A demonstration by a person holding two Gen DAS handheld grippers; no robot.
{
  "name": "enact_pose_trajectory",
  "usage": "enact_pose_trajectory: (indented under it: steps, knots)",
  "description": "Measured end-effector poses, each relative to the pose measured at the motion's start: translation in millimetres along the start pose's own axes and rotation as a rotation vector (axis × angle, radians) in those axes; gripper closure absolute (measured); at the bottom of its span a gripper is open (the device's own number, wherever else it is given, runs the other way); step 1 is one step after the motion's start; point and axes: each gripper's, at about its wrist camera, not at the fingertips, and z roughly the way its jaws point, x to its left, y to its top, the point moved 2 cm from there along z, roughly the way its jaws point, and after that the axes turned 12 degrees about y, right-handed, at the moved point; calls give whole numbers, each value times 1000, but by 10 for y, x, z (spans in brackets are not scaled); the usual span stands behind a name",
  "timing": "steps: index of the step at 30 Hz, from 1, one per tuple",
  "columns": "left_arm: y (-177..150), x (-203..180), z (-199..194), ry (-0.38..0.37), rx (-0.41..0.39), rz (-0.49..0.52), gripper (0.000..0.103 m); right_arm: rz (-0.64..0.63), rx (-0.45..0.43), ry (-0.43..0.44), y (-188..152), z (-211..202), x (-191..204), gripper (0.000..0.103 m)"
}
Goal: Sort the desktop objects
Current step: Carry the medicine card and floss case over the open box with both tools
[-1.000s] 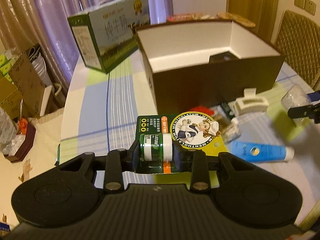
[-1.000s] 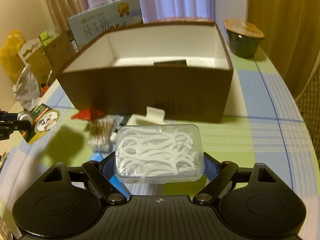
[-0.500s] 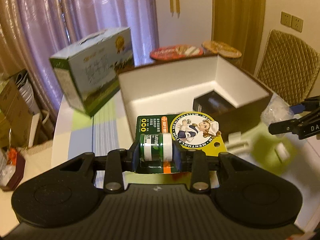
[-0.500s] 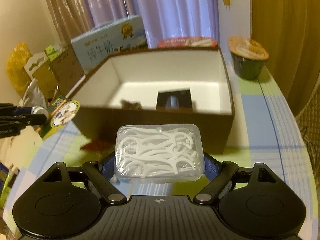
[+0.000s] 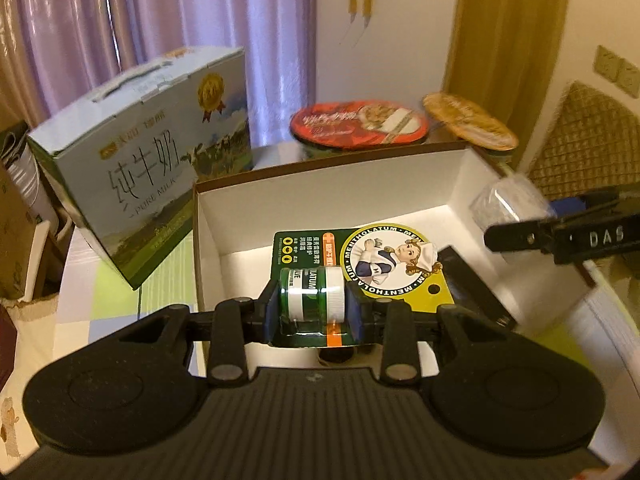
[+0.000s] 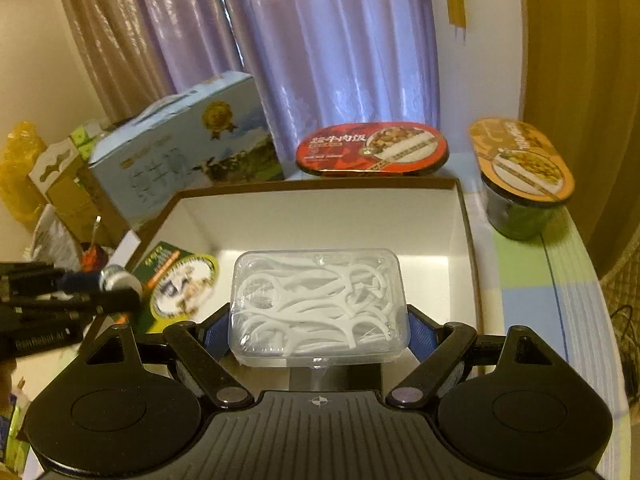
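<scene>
Over the brown box [image 6: 466, 216], both loads hang ready to drop.
Item one: my left gripper [image 5: 312, 312], narrow, clamps the lip-balm card [image 5: 360, 256].
Item two: my right gripper [image 6: 318, 320], wide, grips the floss-pick case [image 6: 316, 304].
Next, I judge: lower, release.
Obstacle: black item [image 5: 472, 284] inside, at 3 o'clock.
Beyond: milk carton [image 5: 136, 184] at 10 o'clock, meal tubs [image 6: 372, 148] at 12 o'clock.

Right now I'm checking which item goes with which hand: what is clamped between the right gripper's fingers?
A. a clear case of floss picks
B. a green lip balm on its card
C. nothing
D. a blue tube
A: the right gripper is shut on the clear case of floss picks, held above the open box.
</scene>
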Motion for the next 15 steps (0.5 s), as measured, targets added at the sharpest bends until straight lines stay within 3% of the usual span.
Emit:
enact_pose_trajectory:
  steps: [5,15]
  knots:
    - [150,-35,487,47,75,-2,74,37,58,-18,236,385,-195,20]
    - [234,-90,1134,111,186,-4,74,93,159,-41,282,884,-439,20]
